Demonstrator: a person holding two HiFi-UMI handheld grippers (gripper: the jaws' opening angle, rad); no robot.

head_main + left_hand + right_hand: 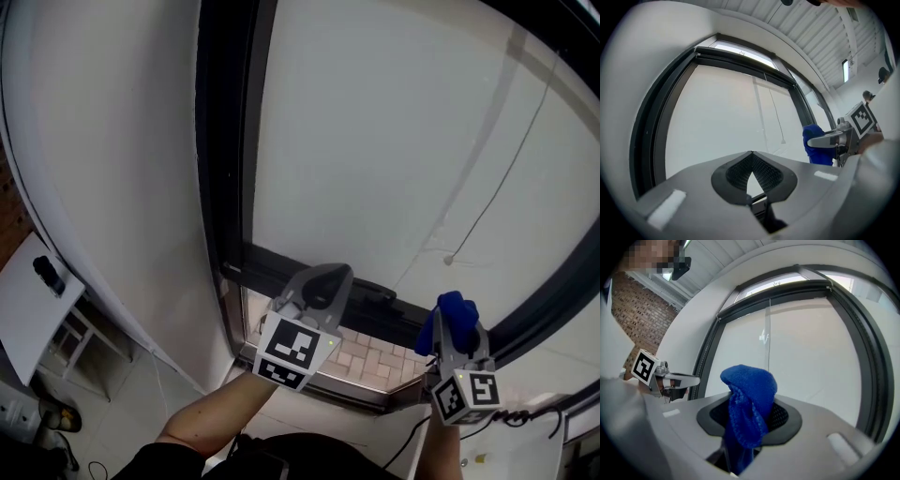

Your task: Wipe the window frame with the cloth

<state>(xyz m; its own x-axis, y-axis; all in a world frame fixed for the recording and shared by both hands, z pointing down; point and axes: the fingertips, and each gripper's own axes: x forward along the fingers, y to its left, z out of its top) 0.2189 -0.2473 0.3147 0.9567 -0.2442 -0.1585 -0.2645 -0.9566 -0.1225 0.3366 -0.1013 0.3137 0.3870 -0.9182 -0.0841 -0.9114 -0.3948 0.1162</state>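
Cloth (747, 397), blue and bunched, is clamped in the jaws of the right gripper (751, 414); a rounded wad bulges above the jaw tips and the rest hangs down between them. The head view shows the same blue wad (451, 317) poking out past the right gripper (457, 330), held up near the lower right part of the dark window frame (225, 187); whether it touches the frame I cannot tell. The left gripper (751, 155) has its jaws closed tip to tip with nothing between them, and ahead of them lies the pale window pane (722, 117) with a thin cord (776, 117) hanging down it. Seen from the head, the left gripper (322, 289) points at the frame's bottom rail, with pale tiles (367, 361) beneath the jaws.
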